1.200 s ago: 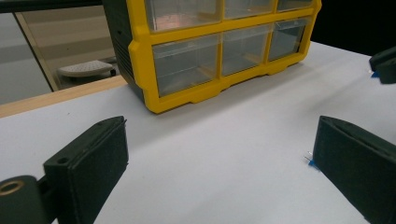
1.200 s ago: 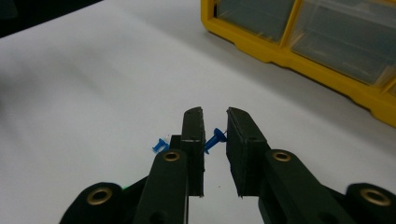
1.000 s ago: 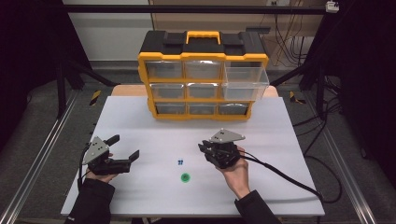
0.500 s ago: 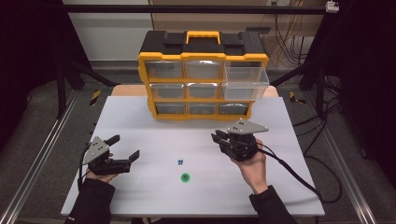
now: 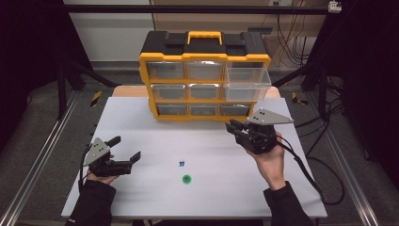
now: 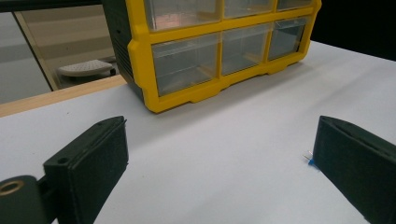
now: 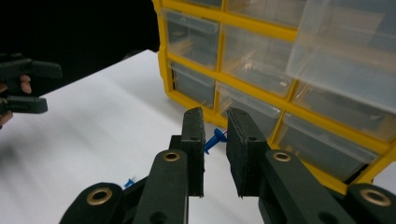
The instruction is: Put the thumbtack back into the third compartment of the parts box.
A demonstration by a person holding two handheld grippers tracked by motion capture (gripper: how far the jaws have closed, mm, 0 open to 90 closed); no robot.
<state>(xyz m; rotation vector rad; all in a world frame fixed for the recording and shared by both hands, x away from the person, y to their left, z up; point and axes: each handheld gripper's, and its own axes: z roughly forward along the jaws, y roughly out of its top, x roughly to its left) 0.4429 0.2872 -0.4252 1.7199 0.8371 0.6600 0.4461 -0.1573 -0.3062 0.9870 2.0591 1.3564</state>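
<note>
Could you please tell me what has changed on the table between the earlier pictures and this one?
The right gripper has risen from the table and travelled right and toward the yellow drawer cabinet, nearing its pulled-out clear drawer. Its jaws stay nearly closed on a small blue pin. The left gripper stayed in place with jaws open. The blue bits and the green disc on the table did not move.

A green disc (image 5: 187, 179) lies on the white table (image 5: 141, 122).
</note>
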